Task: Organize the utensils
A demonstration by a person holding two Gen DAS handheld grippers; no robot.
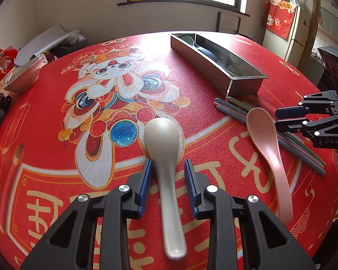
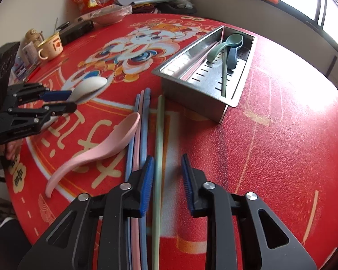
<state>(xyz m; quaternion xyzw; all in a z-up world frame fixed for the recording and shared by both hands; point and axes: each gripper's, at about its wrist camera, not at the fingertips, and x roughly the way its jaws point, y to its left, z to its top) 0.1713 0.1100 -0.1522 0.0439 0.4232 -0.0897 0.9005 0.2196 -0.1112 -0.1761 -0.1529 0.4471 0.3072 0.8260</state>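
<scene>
The white spoon (image 1: 163, 155), light, rigid and glossy-slick, lies on the counter (image 1: 214, 72) between the unclenched left gripper (image 1: 169, 171) pads, best taken at its narrow handle, while the right gripper (image 2: 166, 168) straddles a thin green chopstick (image 2: 158, 148) ungripped.

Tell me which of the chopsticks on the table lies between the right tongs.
The green chopstick. It lies alone between the right tongs, while the blue and pink chopsticks lie bunched together outside them, beside the pink spoon.

left tongs (image 1: 168, 175) | right tongs (image 2: 166, 171) | black frames | blue ribbed pads | silver screws
</scene>
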